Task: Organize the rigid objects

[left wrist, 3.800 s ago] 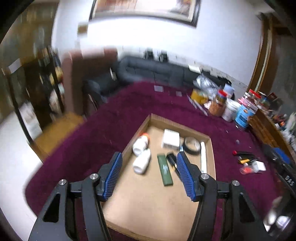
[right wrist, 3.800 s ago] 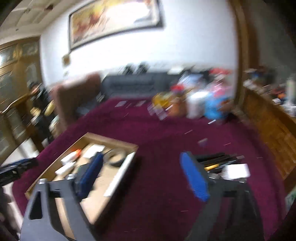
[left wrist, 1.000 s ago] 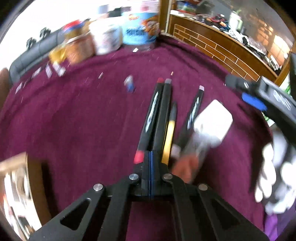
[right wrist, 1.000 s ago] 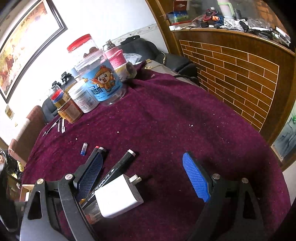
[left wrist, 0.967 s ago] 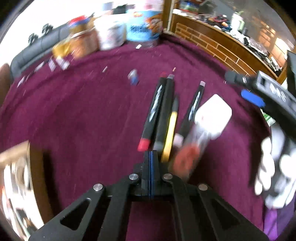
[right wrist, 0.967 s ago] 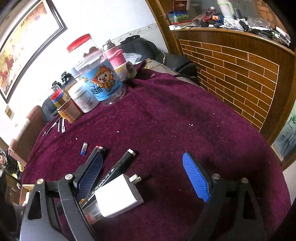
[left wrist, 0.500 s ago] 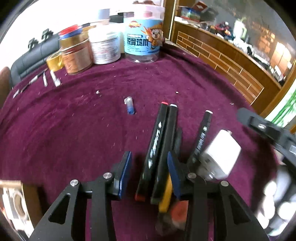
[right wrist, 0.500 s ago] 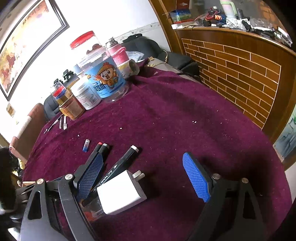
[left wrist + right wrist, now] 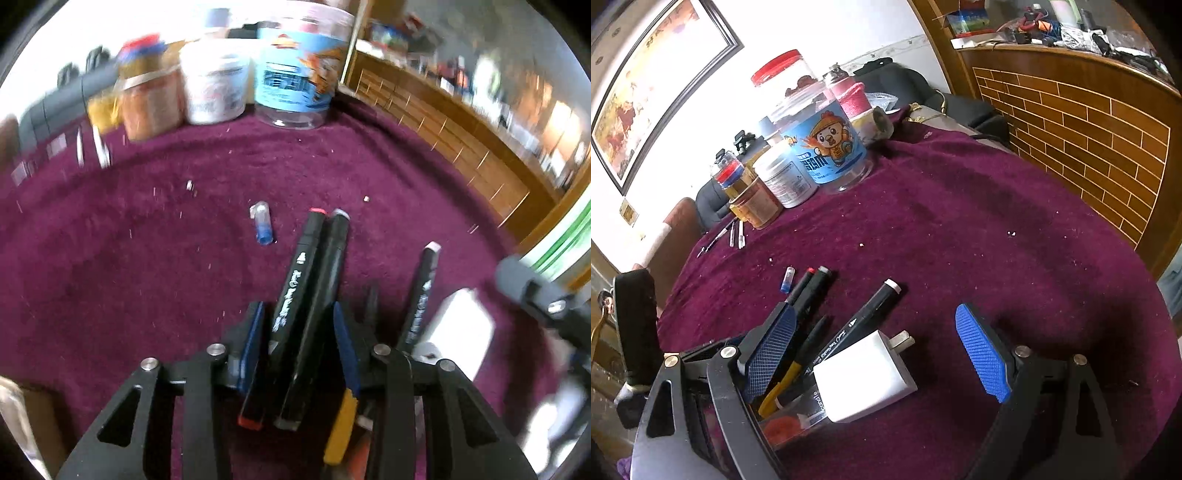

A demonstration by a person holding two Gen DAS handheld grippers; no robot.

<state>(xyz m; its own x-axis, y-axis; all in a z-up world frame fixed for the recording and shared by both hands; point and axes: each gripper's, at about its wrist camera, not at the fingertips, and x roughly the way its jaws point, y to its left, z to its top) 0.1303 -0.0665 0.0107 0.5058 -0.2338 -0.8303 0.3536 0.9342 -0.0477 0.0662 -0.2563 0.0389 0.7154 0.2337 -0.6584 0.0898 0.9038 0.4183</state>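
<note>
Left gripper (image 9: 297,339) was opening around two black markers (image 9: 306,291) lying side by side on the purple cloth (image 9: 147,258), pads seemingly not pressing yet. Right gripper (image 9: 882,354) hung wide open over the white charger (image 9: 864,373). Pickup step; next it'd need to squeeze both markers.

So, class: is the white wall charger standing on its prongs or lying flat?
Lying flat. The white wall charger rests on its broad side on the purple cloth, prongs pointing sideways.
</note>
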